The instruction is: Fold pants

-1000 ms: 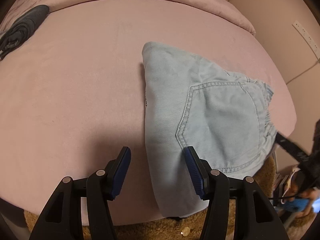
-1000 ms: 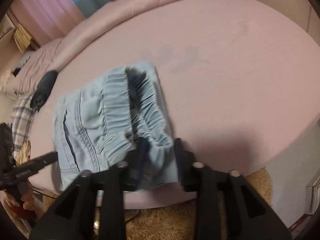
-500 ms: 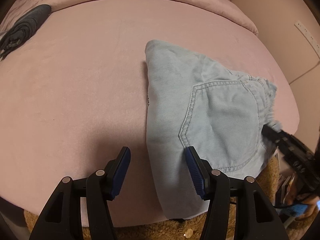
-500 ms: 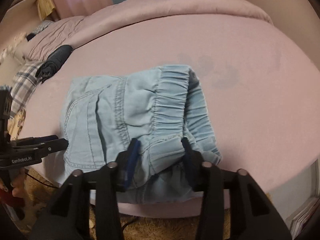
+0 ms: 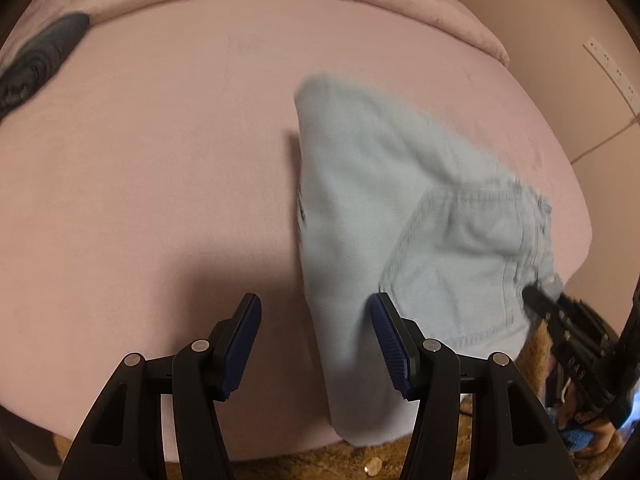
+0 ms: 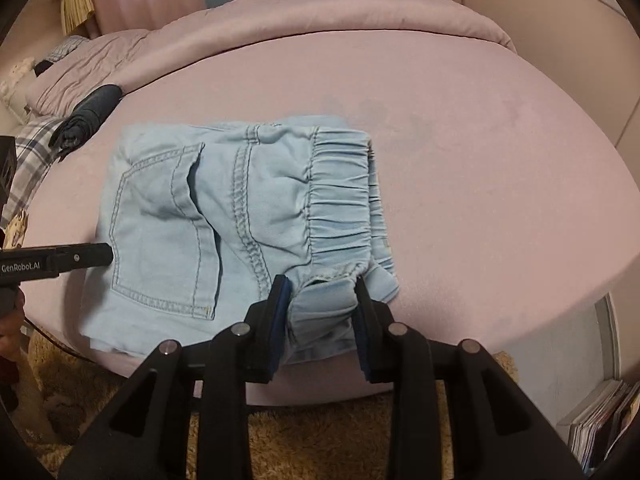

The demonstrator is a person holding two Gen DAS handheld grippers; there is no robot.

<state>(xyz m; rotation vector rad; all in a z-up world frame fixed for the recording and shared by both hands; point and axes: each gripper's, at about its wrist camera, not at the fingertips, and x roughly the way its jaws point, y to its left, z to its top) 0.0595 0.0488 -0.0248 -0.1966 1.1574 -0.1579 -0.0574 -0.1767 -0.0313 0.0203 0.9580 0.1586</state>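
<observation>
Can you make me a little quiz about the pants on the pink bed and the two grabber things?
1. True or false: the light blue pants lie folded on the pink bed.
2. Which gripper has the stretchy waistband between its fingers: the left gripper or the right gripper?
3. What dark thing lies at the far left of the bed?

Key
1. True.
2. The right gripper; the left gripper's fingers have only an edge of the pants between them, not pinched.
3. A dark rolled-up garment.
</observation>
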